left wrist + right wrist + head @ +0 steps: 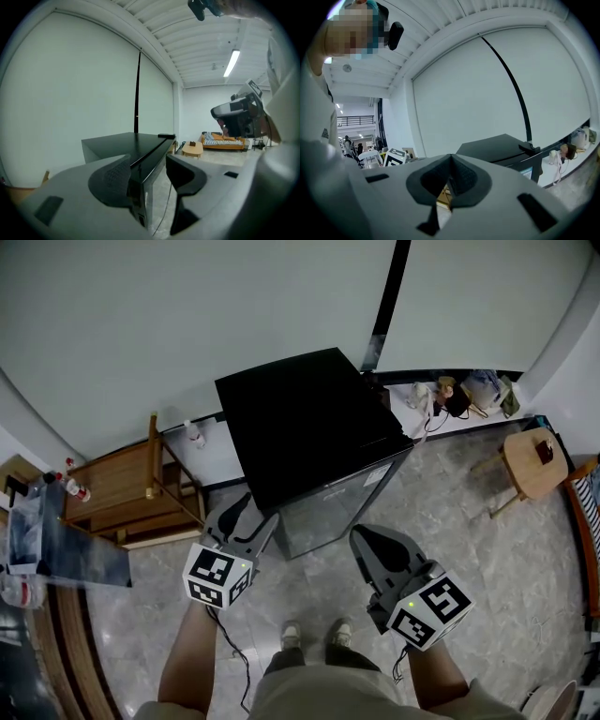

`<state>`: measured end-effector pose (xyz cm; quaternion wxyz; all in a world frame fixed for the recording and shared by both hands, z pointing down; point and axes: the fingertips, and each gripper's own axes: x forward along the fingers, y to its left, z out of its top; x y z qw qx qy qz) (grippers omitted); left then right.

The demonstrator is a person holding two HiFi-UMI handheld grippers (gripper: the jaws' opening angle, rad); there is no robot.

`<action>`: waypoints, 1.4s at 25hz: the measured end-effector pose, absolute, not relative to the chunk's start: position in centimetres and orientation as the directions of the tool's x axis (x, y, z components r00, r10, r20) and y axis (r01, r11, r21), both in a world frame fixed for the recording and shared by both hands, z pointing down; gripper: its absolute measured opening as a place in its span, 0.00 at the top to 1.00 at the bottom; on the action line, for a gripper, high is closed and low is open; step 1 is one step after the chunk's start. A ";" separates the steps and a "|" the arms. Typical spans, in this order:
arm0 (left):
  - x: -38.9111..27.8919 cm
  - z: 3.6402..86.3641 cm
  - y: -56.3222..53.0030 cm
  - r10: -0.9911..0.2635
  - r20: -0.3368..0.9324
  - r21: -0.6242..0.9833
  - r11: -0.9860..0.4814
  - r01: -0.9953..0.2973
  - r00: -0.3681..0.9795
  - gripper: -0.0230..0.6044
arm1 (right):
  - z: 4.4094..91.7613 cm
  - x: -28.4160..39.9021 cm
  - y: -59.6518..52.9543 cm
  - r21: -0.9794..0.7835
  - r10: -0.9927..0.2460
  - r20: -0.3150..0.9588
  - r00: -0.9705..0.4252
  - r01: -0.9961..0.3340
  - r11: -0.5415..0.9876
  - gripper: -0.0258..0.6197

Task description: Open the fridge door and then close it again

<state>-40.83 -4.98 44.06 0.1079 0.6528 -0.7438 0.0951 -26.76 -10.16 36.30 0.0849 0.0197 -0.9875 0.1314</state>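
Standing in pale shoes [291,635] on a grey marbled floor [525,568], a person holds a two-jaw gripper in each hand before a small black fridge [309,418]. The left gripper [251,518] has its jaws spread wide and released, straddling the fridge's upper front corner at the door edge. Its own camera shows that corner between the pads, and the gripper [149,164] is not clamped on it. The right gripper [361,538] hangs just in front of the fridge door, apart from it, with its jaws clenched together on nothing [451,161].

The fridge stands on the floor ahead of both grippers with its door shut flush, its back near a pale blind [187,315] split by a dark vertical strip [389,296]. To its left stands a wooden shelf unit [122,488], with a small bottle [195,434] on the white ledge behind. To its right are a cluttered ledge [450,395] and, nearer, a round wooden stool [530,460].
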 end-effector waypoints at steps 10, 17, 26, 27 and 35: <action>-42.1 47.5 -7.2 -0.926 0.372 -0.024 0.065 -0.998 -0.069 0.57 | 39.3 -27.2 -10.3 -0.291 -0.014 0.230 -0.973 -0.082 0.953 0.97; -42.4 47.8 -7.1 -0.932 0.351 -0.044 0.079 -0.996 -0.089 0.55 | 40.3 -27.0 -10.9 -0.314 -0.024 0.250 -0.968 -0.104 0.944 0.97; -42.4 48.1 -7.0 -0.919 0.370 -0.035 0.132 -0.991 -0.135 0.56 | 41.3 -25.6 -10.6 -0.328 -0.036 0.272 -0.962 -0.128 0.936 0.97; -42.3 48.2 -7.0 -0.915 0.377 -0.045 0.135 -0.990 -0.142 0.55 | 41.3 -25.4 -10.6 -0.330 -0.041 0.273 -0.961 -0.133 0.934 0.97; -40.2 47.9 -5.9 -0.914 0.375 -0.023 0.160 -0.987 -0.157 0.62 | 42.0 -24.5 -10.3 -0.397 -0.034 0.249 -0.968 -0.134 0.908 0.97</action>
